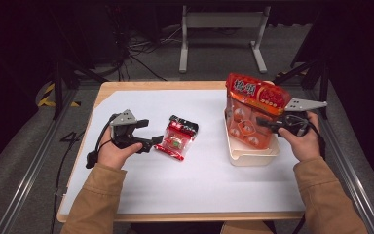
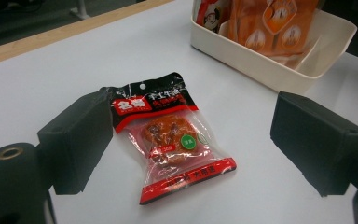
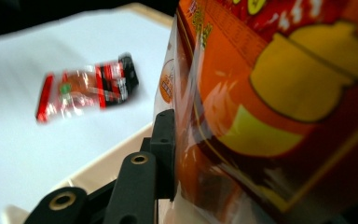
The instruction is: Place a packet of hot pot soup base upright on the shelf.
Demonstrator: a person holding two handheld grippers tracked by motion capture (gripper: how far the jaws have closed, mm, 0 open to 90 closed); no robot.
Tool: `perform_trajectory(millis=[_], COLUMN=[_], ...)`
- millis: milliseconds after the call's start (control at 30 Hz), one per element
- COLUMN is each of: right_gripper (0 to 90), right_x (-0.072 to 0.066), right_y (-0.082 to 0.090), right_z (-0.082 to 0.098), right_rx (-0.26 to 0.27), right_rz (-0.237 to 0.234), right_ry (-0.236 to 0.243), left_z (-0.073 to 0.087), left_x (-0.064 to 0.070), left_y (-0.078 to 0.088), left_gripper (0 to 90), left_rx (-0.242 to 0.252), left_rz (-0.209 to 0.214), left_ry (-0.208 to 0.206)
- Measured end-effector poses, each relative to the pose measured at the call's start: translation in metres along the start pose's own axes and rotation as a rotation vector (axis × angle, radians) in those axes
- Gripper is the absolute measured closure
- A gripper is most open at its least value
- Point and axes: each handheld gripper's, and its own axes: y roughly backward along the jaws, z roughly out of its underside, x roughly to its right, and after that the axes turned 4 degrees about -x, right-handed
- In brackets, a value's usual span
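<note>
Now | bin (image 1: 253,157): orange bag (image 1: 251,114) upright inside, right gripper (image 1: 268,123) jaws holding it | left gripper (image 1: 148,134) jaws wide

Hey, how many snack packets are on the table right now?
2. A small red and black packet lies flat on the white sheet by the left gripper. A big orange bag stands in the cream tray, clamped by the right gripper.

White sheet (image 1: 185,185) over wooden table (image 1: 108,87), grey carpet floor (image 1: 19,161), metal stand legs (image 1: 221,22), cables (image 1: 146,46)
</note>
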Motion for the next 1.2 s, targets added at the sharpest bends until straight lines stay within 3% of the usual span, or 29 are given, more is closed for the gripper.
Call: perform_trajectory(millis=[67,133,433,967,1200], right_gripper=[69.8,69.8,69.7,69.8,65.4], right_x=[-0.005,-0.005,0.0,0.003,-0.001], right_y=[-0.009,-0.008,-0.007,-0.001,0.001], right_z=[0.005,0.006,0.011,0.027,0.025], right_rx=[-0.016,-0.009,0.007,0.042,0.038], right_rz=[0.013,0.008,0.004,0.02,0.037], right_ry=[0.03,0.024,-0.023,-0.089,-0.063], left_z=[0.0,0.0,0.0,0.005,0.005], left_x=[0.0,0.0,0.0,0.001,0.0], left_y=[0.0,0.0,-0.002,-0.009,-0.01], left_gripper=[14.0,14.0,13.9,15.9,15.6], left_rx=[-0.001,0.0,-0.011,-0.002,-0.022], left_rz=[0.001,0.002,-0.003,0.005,-0.001], left_ry=[0.001,0.001,-0.009,0.021,0.022])
